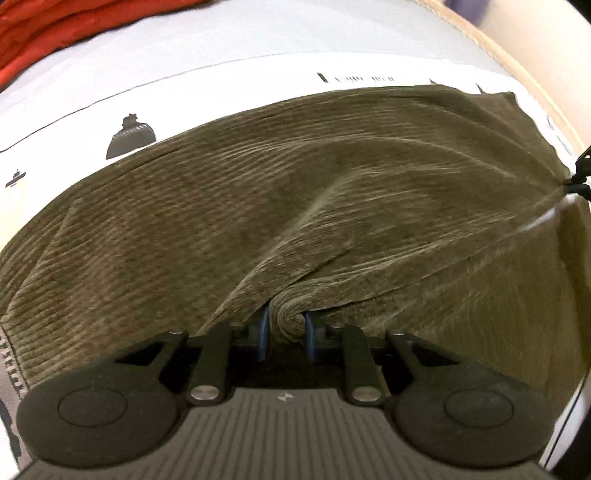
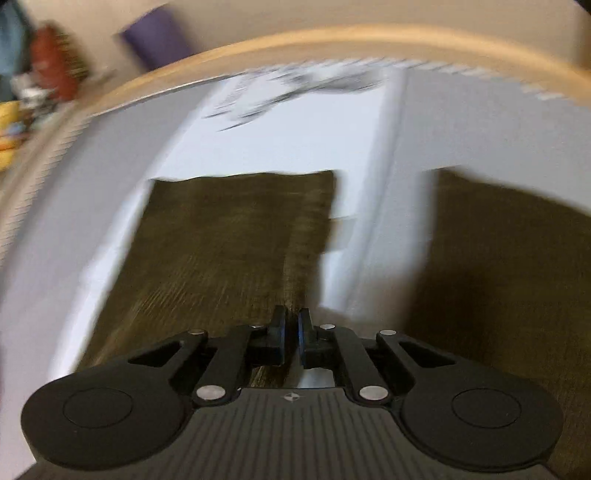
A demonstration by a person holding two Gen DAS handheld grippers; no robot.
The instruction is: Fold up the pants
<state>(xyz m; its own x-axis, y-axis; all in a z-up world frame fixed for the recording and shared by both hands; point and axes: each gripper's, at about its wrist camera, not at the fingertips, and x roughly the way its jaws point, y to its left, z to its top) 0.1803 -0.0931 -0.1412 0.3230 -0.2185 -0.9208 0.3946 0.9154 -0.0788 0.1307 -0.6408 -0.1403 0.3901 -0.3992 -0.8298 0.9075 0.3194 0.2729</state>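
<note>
Two tools are gripping the olive corduroy pants (image 1: 258, 206) lying on the white sheet (image 1: 221, 81): left tool (image 1: 286, 325) pinching a bunched fold, right tool (image 2: 291, 325) pressed together on a leg edge; next, carrying the fold across evenly.

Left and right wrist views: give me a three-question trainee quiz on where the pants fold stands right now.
1. True or false: the left gripper has a bunch of the olive corduroy pants between its fingers.
2. What colour is the fabric at the far left corner of the left wrist view? A) red B) green C) blue
3. In the right wrist view, the two pant legs lie ____ (touching / apart) on the white sheet.

Key: 1 true; 2 A; 3 apart.
</note>
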